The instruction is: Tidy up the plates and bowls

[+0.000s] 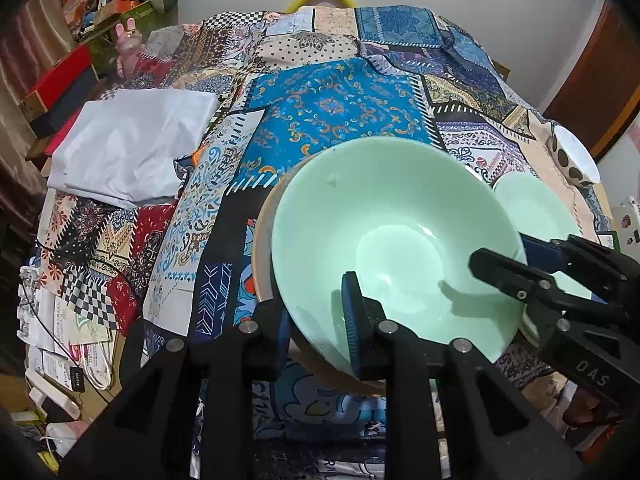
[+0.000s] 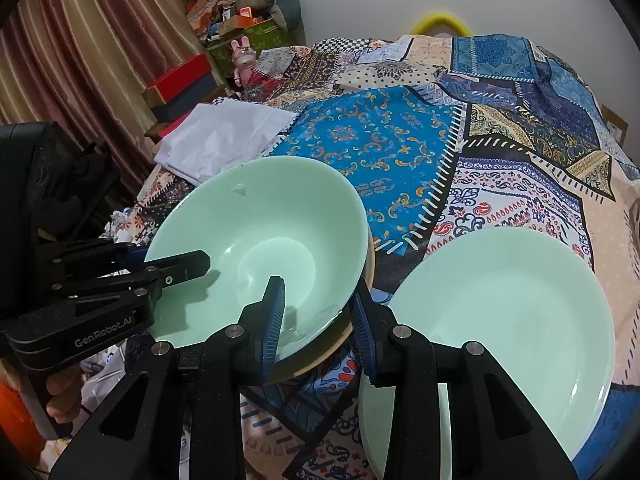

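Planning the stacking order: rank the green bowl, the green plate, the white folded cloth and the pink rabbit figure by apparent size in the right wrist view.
1. green plate and green bowl: look alike, plate nearer, so unranked.
2. white folded cloth, though it lies farther off.
3. pink rabbit figure, smallest and farthest.

One mint-green bowl [image 2: 256, 240] at nine o'clock, one tan dish [image 1: 262, 240] beneath it — two so far. One mint-green plate [image 2: 500, 320] sat at four o'clock. Left view gave one spotted bowl [image 1: 572, 160] at two — and one folded white cloth [image 2: 224, 136].

Left claw [image 1: 320, 312] clamped, angled downward, right claw [image 2: 320, 320] slightly parted, angled downward
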{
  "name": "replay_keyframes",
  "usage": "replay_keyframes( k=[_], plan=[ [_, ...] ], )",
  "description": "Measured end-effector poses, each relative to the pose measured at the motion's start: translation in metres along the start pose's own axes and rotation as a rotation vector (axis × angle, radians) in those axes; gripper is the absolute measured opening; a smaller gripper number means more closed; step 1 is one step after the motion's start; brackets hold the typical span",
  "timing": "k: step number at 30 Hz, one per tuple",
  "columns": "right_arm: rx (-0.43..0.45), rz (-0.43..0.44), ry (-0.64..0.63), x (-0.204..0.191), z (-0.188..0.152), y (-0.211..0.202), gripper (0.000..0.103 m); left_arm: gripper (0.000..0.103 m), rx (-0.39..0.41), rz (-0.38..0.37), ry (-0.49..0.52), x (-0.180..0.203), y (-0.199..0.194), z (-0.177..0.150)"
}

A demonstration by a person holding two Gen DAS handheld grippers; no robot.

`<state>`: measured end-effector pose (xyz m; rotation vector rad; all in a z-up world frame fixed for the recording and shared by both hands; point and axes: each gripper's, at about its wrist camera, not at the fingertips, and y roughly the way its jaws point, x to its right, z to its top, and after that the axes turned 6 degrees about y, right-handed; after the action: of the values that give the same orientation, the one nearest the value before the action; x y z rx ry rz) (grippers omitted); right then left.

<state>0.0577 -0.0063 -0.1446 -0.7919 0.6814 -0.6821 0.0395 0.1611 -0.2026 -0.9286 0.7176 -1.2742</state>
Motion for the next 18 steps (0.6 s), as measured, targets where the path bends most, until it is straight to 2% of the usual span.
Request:
replay_keyframes(
  k=[2, 11, 14, 18],
  plan=[
    [0.003, -0.018, -0.002, 0.002, -0.001, -0.001, 0.032, 0.022, 0.001, 0.002, -0.007, -0.001, 0.0, 0.0],
    [0.06, 0.008, -0.011, 0.004, 0.003, -0.018, 0.032, 0.022, 0.025, 0.037, -0.005, -0.003, -0.01, 0.004],
    [0.066, 0.013, -0.003, 0.007, 0.004, -0.02, 0.032, 0.029, 0.064, 0.091, 0.008, 0.001, -0.019, 0.007],
    [0.075, 0.018, 0.009, 0.011, 0.004, -0.024, 0.032, 0.034, 0.123, 0.101, 0.043, 0.01, -0.036, 0.016]
  ],
)
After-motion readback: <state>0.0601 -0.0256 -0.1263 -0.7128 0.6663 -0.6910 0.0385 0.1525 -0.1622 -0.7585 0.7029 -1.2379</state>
